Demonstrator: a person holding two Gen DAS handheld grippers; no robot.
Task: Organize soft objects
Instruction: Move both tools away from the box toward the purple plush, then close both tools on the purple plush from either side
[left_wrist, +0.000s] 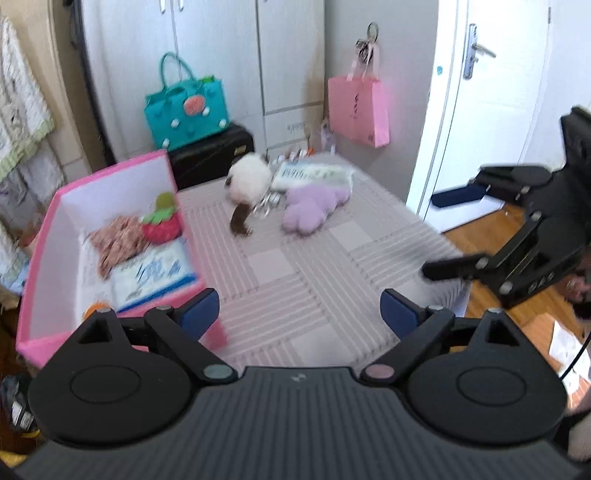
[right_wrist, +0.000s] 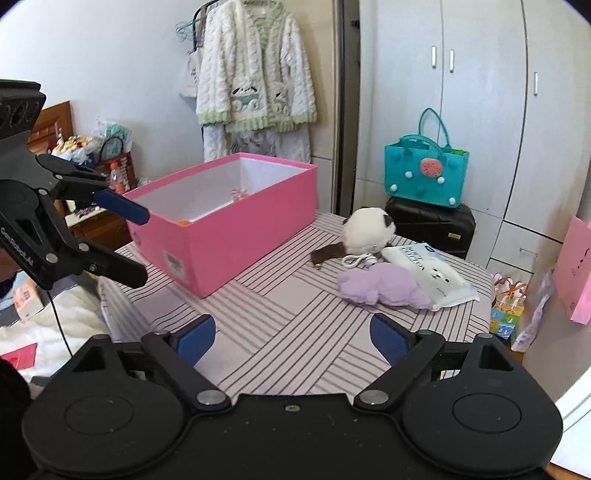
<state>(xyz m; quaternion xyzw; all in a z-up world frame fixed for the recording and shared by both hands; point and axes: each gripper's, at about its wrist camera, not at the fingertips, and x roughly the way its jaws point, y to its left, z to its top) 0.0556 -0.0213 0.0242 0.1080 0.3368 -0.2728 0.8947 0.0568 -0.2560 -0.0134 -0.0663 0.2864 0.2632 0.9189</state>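
An open pink box (left_wrist: 48, 229) stands at the left of the striped table (left_wrist: 295, 280). Inside it lie a strawberry plush (left_wrist: 160, 227), a brownish knitted piece (left_wrist: 118, 240) and a tissue pack (left_wrist: 151, 277). Further back on the table lie a white round plush with a brown tail (left_wrist: 247, 181), a purple paw-shaped plush (left_wrist: 310, 206) and a white soft packet (left_wrist: 314, 173). My left gripper (left_wrist: 301, 312) is open and empty over the table's near part. My right gripper (right_wrist: 293, 338) is also open and empty, short of the purple plush (right_wrist: 384, 286), the white plush (right_wrist: 365, 229) and the pink box (right_wrist: 229, 236).
A teal bag (right_wrist: 424, 177) sits on a black case (right_wrist: 432, 221) behind the table. A pink paper bag (left_wrist: 358, 110) hangs on the wall near a white door (left_wrist: 476, 92). A knitted cardigan (right_wrist: 255, 66) hangs behind the box. The wooden floor (left_wrist: 476, 225) lies past the table's right edge.
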